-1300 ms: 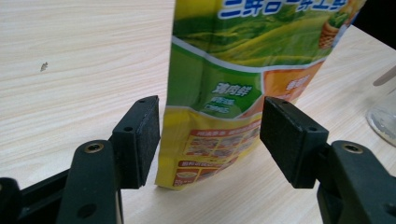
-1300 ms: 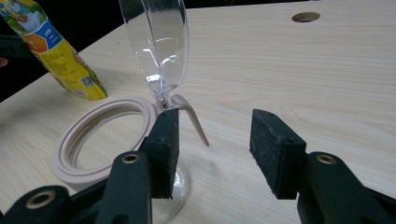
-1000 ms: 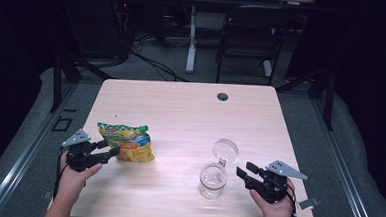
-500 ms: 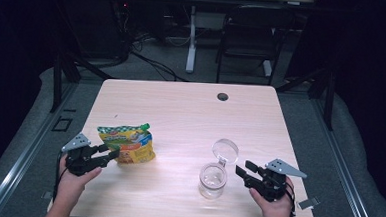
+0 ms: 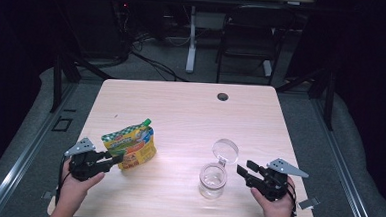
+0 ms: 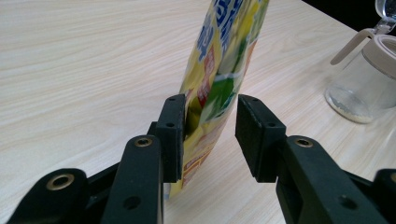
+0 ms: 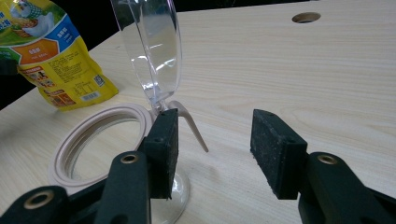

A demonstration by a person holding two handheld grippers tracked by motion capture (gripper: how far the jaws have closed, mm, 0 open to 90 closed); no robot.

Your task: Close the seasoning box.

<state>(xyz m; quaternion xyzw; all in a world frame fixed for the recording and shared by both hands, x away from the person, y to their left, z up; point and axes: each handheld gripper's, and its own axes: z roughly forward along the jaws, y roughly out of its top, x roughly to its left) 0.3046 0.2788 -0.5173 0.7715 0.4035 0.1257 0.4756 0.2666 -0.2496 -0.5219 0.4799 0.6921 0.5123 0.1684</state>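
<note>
A yellow snack pouch [image 5: 129,147] with a green cap stands near the table's left front. My left gripper [image 5: 115,159] has just been closing around its lower edge. In the left gripper view the pouch [image 6: 219,70] is between the jaws: one pad touches it, and a thin gap shows at the other. A clear glass jar [image 5: 213,178] with its round lid [image 5: 225,150] flipped up stands at the right front. My right gripper [image 5: 240,168] is open just right of the jar. In the right gripper view the jar's beige rim [image 7: 93,135] and lid [image 7: 149,46] sit by one pad, and only the lid's tab lies between the pads.
The light wooden table [image 5: 190,113] has a round cable hole [image 5: 222,96] near its far edge. A little white powder lies in the jar's bottom [image 6: 348,105]. Dark floor, a chair and desk legs lie beyond the table.
The left gripper's jaws have narrowed around the pouch, which now stands more upright. The right gripper and the jar have kept still.
</note>
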